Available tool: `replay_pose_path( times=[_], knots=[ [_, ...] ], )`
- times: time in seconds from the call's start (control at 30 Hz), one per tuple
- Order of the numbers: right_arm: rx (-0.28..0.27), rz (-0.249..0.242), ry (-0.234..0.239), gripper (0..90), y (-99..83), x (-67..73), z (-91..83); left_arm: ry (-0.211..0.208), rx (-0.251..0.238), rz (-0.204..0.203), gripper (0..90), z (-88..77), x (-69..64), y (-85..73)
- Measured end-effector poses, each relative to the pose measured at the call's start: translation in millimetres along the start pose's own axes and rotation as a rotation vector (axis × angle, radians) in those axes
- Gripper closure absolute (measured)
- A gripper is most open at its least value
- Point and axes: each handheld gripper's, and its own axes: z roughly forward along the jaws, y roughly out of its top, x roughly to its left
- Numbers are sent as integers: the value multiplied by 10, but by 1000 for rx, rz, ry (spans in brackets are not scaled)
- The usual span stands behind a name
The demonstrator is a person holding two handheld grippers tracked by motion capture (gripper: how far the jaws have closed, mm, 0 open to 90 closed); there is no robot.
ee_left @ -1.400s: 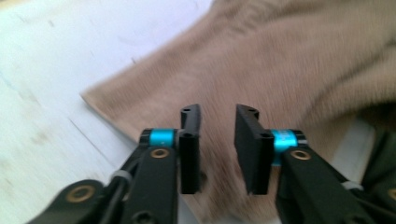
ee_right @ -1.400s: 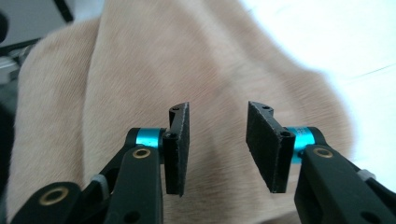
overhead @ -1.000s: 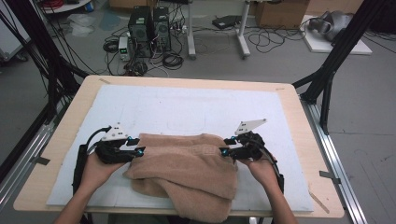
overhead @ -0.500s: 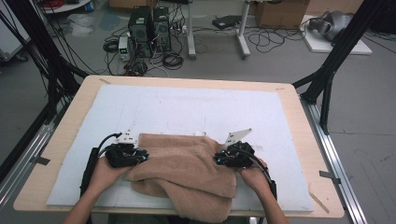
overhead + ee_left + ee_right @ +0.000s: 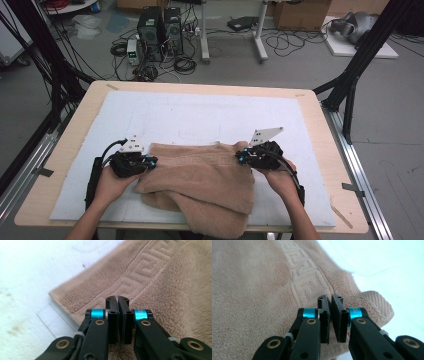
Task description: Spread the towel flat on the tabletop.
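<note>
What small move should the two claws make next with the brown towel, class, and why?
Probably lift both claws together and draw the far edge of the towel toward the person. The left claw and right claw have just closed at its two far corners, and the towel lies rumpled on the white mat, overhanging the table's near edge.
</note>
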Motion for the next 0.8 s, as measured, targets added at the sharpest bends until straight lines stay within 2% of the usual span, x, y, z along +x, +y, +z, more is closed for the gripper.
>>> replay_pose_path(
  times=[0.17, 0.37, 0.4, 0.47, 0.53, 0.57, 0.63, 0.7, 0.8],
  knots=[
    [-16, -14, -19, 852, 94, -10, -65, 6, -27, 11, 871, -82, -11, 71],
    [-4, -8, -7, 852, 91, -18, -41, -8, 3, 19, 871, -56, -18, 38],
    [-2, -9, -6, 852, 86, -24, -30, -14, 6, 17, 871, -42, -18, 29],
    [2, 3, 12, 851, 62, -35, 0, -64, 31, -1, 862, -5, 12, 16],
    [19, 12, 34, 850, 30, -46, 57, -67, 32, -22, 794, 14, 45, 20],
    [30, 13, 40, 850, 15, -44, 87, -63, 24, -40, 721, 15, 67, 32],
    [43, 14, 46, 849, -9, -42, 129, -29, 1, -63, 598, 6, 108, 64],
    [38, 23, 50, 848, -25, -43, 149, -8, -3, -77, 567, 15, 152, 87],
    [36, 18, 50, 848, -30, -53, 153, -19, 54, -62, 571, 108, 163, 77]
  ],
)
